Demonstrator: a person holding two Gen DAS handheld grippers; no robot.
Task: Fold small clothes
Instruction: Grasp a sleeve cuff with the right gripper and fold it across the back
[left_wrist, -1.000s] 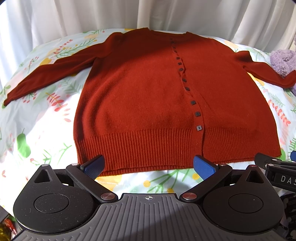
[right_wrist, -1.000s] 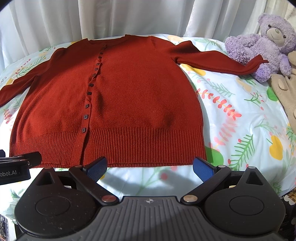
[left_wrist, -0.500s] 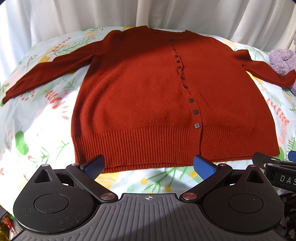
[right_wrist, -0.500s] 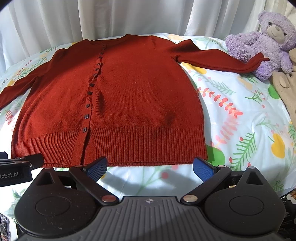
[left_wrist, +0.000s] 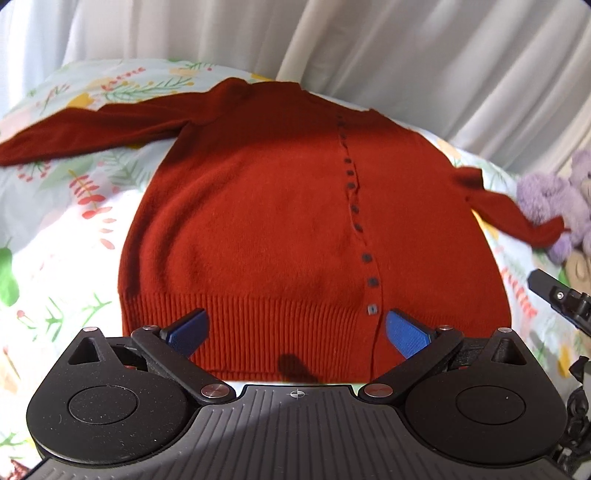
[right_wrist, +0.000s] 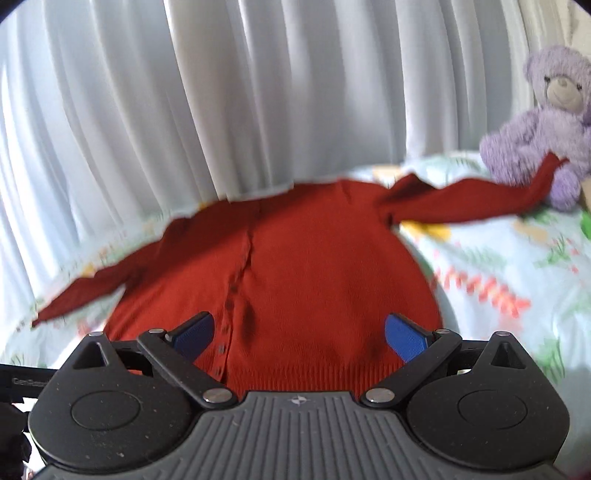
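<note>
A rust-red buttoned cardigan (left_wrist: 266, 221) lies flat, front up, on a floral bedsheet (left_wrist: 55, 221), both sleeves spread outward. My left gripper (left_wrist: 295, 330) hovers open over the ribbed hem (left_wrist: 288, 332), its blue pads to either side of the lower left front panel. In the right wrist view the same cardigan (right_wrist: 314, 266) is seen low and blurred. My right gripper (right_wrist: 299, 334) is open above the lower right body, nothing between its pads. The right sleeve (right_wrist: 461, 195) reaches toward a plush bear.
A purple teddy bear (right_wrist: 546, 122) sits at the right edge of the bed, its paw by the sleeve cuff. White curtains (right_wrist: 221, 92) hang behind the bed. The other gripper's black body (left_wrist: 561, 299) shows at the right of the left wrist view.
Both grippers have dropped and moved forward over the cardigan's hem. The views tilted up, showing more curtain. Both stayed open; the cardigan has not moved.
</note>
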